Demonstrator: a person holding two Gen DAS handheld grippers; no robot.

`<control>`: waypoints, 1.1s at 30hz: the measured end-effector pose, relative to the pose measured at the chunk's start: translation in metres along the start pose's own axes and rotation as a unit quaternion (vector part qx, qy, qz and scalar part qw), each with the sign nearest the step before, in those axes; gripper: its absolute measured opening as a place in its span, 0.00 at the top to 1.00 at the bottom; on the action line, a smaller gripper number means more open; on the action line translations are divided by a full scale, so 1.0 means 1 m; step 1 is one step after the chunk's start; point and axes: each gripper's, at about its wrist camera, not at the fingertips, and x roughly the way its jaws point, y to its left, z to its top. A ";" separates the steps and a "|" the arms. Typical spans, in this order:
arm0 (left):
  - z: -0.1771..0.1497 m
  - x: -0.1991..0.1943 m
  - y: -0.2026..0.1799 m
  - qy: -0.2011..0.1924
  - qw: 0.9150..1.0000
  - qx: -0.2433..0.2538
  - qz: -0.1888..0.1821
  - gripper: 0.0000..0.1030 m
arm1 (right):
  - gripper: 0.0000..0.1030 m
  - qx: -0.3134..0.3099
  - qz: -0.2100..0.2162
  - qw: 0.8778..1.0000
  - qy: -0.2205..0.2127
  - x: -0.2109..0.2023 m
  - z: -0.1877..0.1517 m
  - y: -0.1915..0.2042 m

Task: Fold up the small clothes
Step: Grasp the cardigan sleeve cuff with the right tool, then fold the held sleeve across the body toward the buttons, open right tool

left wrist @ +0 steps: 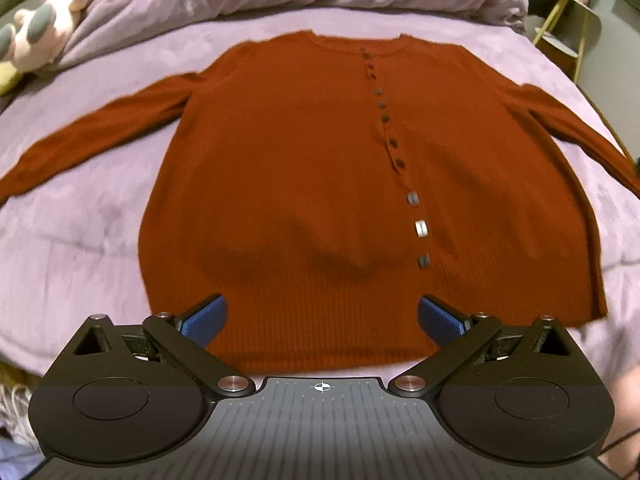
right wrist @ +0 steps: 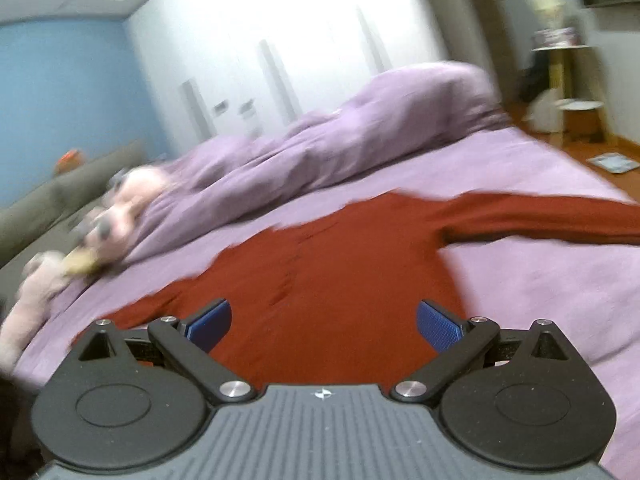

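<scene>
Left gripper (left wrist: 322, 318): jaws spread wide, nothing between them, blue pads (left wrist: 204, 320) at either side of the lower frame. It points straight along the cardigan (left wrist: 288, 184), hovering over the hem at bottom centre; whether the pads touch the knit I cannot tell.

Cardigan is rust-red, laid flat and face up on the purple bed (left wrist: 100, 240), filling the middle of the left wrist frame. Collar is toward the top, sleeves spread out to the left and right edges. Button row (left wrist: 394, 148) runs down right of centre, fastened.

Right gripper (right wrist: 324, 326): jaws also released, empty. It is tilted, so the horizon rolls; the bed slopes from lower left to upper right. The view is motion-blurred. It points across the cardigan's body at lower centre, with one sleeve (right wrist: 540, 216) stretching to the right edge.

A bunched purple duvet (right wrist: 340, 140) lies beyond the collar. A pink plush toy (left wrist: 44, 20) sits at the upper left of the left wrist frame.
</scene>
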 end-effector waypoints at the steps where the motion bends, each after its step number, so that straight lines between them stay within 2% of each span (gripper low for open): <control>1: 0.007 0.004 -0.001 -0.008 1.000 0.000 0.002 0.00 | 0.04 0.027 -0.024 0.999 -0.008 0.005 0.008 -0.020; 3: 0.018 0.012 -0.001 -0.021 1.000 -0.005 0.000 0.00 | 0.04 0.091 -0.061 0.994 -0.027 0.011 0.019 -0.061; 4: 0.023 0.016 -0.002 -0.025 1.000 -0.007 -0.003 0.00 | 0.08 0.127 -0.079 0.988 -0.038 0.013 0.024 -0.084; 6: 0.032 0.025 -0.001 -0.032 0.999 -0.017 -0.001 0.00 | 0.28 0.210 -0.106 0.970 -0.060 0.018 0.030 -0.135; 7: 0.036 0.031 0.000 -0.038 0.999 -0.022 0.000 0.00 | 0.49 0.248 -0.113 0.960 -0.068 0.020 0.029 -0.157; 8: 0.039 0.035 0.001 -0.042 0.999 -0.026 0.004 0.00 | 0.62 0.298 -0.126 0.943 -0.079 0.021 0.028 -0.183; 11: 0.047 0.051 0.003 -0.050 0.998 -0.034 0.022 0.00 | 0.66 0.403 -0.159 0.894 -0.111 0.022 0.018 -0.234; 12: 0.048 0.056 0.004 -0.048 0.998 -0.036 0.028 0.00 | 0.66 0.415 -0.173 0.886 -0.115 0.024 0.016 -0.245; 14: 0.051 0.067 0.005 -0.042 0.998 -0.037 0.035 0.00 | 0.65 0.423 -0.192 0.877 -0.120 0.034 0.011 -0.260; 18: 0.051 0.083 0.010 -0.018 0.998 -0.046 0.039 0.00 | 0.65 0.487 -0.171 0.846 -0.133 0.047 -0.004 -0.287; 20: 0.050 0.087 0.013 -0.008 0.998 -0.049 0.037 0.00 | 0.65 0.506 -0.169 0.836 -0.132 0.051 -0.006 -0.291; 22: 0.048 0.091 0.016 0.002 0.998 -0.053 0.033 0.00 | 0.65 0.505 -0.173 0.834 -0.136 0.044 -0.003 -0.292; 24: 0.045 0.093 0.020 0.002 0.998 -0.060 0.025 0.00 | 0.68 0.493 -0.189 0.840 -0.126 0.051 0.005 -0.291; 26: 0.045 0.094 0.022 0.001 0.998 -0.063 0.021 0.00 | 0.81 0.487 -0.208 0.841 -0.115 0.049 0.015 -0.294; 28: 0.044 0.095 0.024 0.001 0.998 -0.063 0.016 0.00 | 0.91 0.469 -0.226 0.848 -0.103 0.051 0.027 -0.294; 31: 0.039 0.097 0.028 -0.003 0.998 -0.055 0.002 0.00 | 0.92 0.385 -0.261 0.881 -0.082 0.056 0.057 -0.273; 33: 0.036 0.098 0.031 -0.006 0.999 -0.049 -0.011 0.00 | 0.92 0.316 -0.215 0.918 -0.101 0.054 0.083 -0.234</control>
